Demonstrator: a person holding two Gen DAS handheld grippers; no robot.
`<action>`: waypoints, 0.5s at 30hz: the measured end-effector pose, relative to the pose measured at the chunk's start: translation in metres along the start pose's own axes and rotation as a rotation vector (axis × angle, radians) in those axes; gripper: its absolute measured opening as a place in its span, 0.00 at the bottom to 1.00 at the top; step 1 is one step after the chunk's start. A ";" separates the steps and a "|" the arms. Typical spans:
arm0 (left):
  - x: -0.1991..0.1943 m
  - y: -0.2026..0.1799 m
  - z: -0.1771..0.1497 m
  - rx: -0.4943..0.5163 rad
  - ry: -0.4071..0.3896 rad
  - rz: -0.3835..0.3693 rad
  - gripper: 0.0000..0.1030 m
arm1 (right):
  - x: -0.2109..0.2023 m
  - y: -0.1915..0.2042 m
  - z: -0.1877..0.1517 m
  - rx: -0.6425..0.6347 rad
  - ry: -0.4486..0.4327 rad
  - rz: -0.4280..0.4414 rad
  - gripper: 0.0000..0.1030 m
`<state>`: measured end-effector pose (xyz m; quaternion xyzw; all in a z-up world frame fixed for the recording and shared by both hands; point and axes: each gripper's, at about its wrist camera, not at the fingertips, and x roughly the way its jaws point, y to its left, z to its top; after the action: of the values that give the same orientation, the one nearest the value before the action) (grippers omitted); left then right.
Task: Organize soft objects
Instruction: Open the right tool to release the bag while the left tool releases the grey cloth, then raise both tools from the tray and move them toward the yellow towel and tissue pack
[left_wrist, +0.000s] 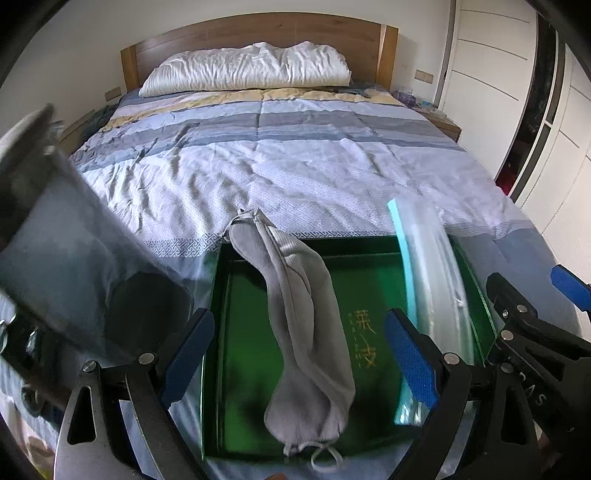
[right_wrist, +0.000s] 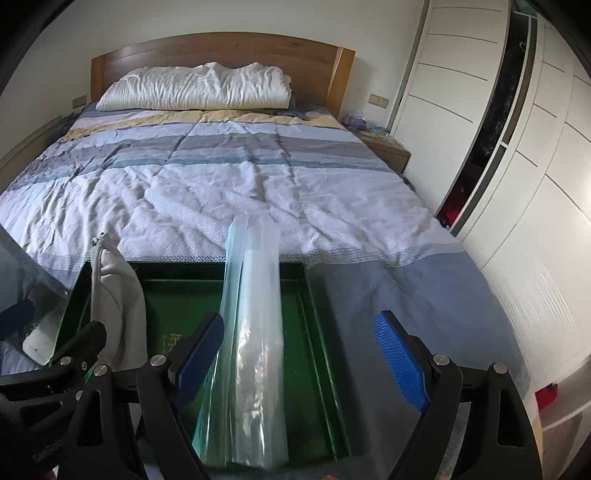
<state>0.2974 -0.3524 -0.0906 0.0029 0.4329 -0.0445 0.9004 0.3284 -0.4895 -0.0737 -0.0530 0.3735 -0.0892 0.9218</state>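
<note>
A green tray (left_wrist: 373, 258) (right_wrist: 317, 321) lies on the bed's near end. A grey drawstring pouch (left_wrist: 303, 325) (right_wrist: 116, 299) lies lengthwise in its left half. A rolled clear plastic bag (left_wrist: 432, 280) (right_wrist: 255, 350) lies in its right half. My left gripper (left_wrist: 299, 354) is open, its blue pads on either side of the pouch, not touching it. My right gripper (right_wrist: 299, 362) is open, with the plastic roll just right of its left pad. The right gripper also shows at the right edge of the left wrist view (left_wrist: 532, 314).
The bed (right_wrist: 236, 184) has a striped blue and white quilt and a white pillow (left_wrist: 247, 70) at the wooden headboard. A dark translucent bag (left_wrist: 74, 243) hangs at the left. A white wardrobe (right_wrist: 517, 147) and a nightstand (right_wrist: 384, 144) stand to the right.
</note>
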 end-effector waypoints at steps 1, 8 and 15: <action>-0.004 0.001 -0.001 -0.002 -0.002 -0.002 0.88 | -0.009 -0.001 -0.001 0.002 -0.004 -0.004 0.82; -0.052 0.013 -0.015 -0.006 -0.022 -0.023 0.88 | -0.064 -0.003 -0.013 0.002 -0.031 -0.020 0.82; -0.116 0.032 -0.038 0.027 -0.084 -0.035 0.88 | -0.136 0.005 -0.040 -0.004 -0.091 -0.019 0.85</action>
<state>0.1985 -0.3099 -0.0249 0.0058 0.3941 -0.0662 0.9166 0.2051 -0.4584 -0.0105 -0.0621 0.3308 -0.0946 0.9369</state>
